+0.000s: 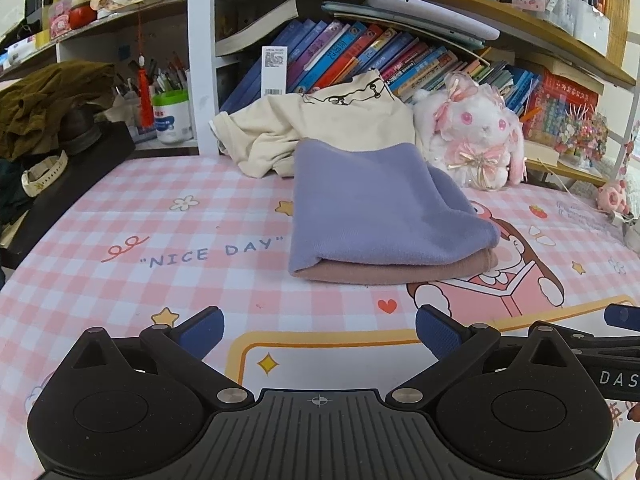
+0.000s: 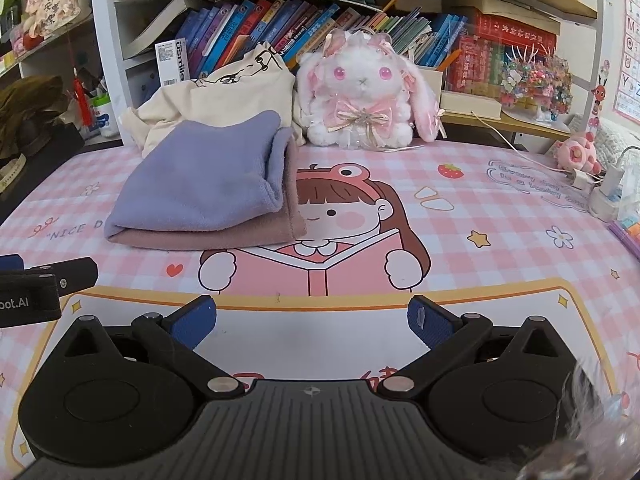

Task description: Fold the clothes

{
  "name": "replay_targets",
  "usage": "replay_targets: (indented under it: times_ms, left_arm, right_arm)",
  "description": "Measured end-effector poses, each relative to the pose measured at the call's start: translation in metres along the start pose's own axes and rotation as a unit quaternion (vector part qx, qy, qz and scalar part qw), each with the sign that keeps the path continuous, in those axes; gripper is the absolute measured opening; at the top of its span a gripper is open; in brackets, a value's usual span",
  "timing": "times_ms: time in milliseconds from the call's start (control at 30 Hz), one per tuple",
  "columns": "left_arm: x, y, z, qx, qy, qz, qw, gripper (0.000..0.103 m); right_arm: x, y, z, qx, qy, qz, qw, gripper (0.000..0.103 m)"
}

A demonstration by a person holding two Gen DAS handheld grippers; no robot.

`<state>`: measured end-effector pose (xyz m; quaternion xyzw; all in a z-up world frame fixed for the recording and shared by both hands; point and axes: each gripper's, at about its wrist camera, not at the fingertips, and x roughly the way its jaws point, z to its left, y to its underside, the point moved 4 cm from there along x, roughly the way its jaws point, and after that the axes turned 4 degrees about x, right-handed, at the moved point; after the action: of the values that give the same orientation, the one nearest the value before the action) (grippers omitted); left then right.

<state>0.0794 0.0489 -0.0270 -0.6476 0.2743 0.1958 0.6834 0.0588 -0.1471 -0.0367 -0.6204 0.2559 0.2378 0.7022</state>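
Currently both tools low over the pink checked desk mat (image 1: 120,208), nothing held. Left gripper (image 1: 320,330): blue-padded fingers (image 1: 200,332) spread wide apart, empty, only mat print between them. Right gripper (image 2: 312,322): same story, fingers (image 2: 434,326) well apart, empty, over the white panel with yellow border printed on the mat. Seen side by side: right tool's tip poking in at the right edge of the left wrist view, left tool's body at the left edge of the right wrist view.

Folded purple garment (image 1: 372,208) stacked flat on a folded dusty-pink garment (image 1: 400,272), pink one showing along the near edge and right side. Stack resting on the mat ahead of both grippers, apart from them, just beside the "NICE DAY" lettering (image 1: 216,252) and partly over the cartoon girl print (image 2: 340,216). Behind the stack, touching its far edge, crumpled cream garment (image 1: 320,128) with black line drawing, unfolded, heaped against the bookshelf post (image 1: 202,60).

White and pink plush rabbit (image 2: 364,92) upright just right of the cream garment. Row of leaning books (image 1: 360,56) on the shelf behind. Olive-brown cloth (image 1: 48,100) piled at far left, watch (image 1: 44,172) below it. Small pink plush (image 2: 576,156) and white charger with cables (image 2: 604,188) at the mat's right edge.
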Motion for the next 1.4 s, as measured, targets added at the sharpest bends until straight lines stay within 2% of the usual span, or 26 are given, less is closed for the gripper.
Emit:
replay_targets:
  times_ms: [1400]
  left_arm:
    - [0.0094, 0.0023, -0.0028, 0.012, 0.005, 0.02, 0.9997, 0.103]
  right_arm:
    - [0.0071, -0.0008, 0.0006, 0.002, 0.005, 0.015, 1.0, 0.103]
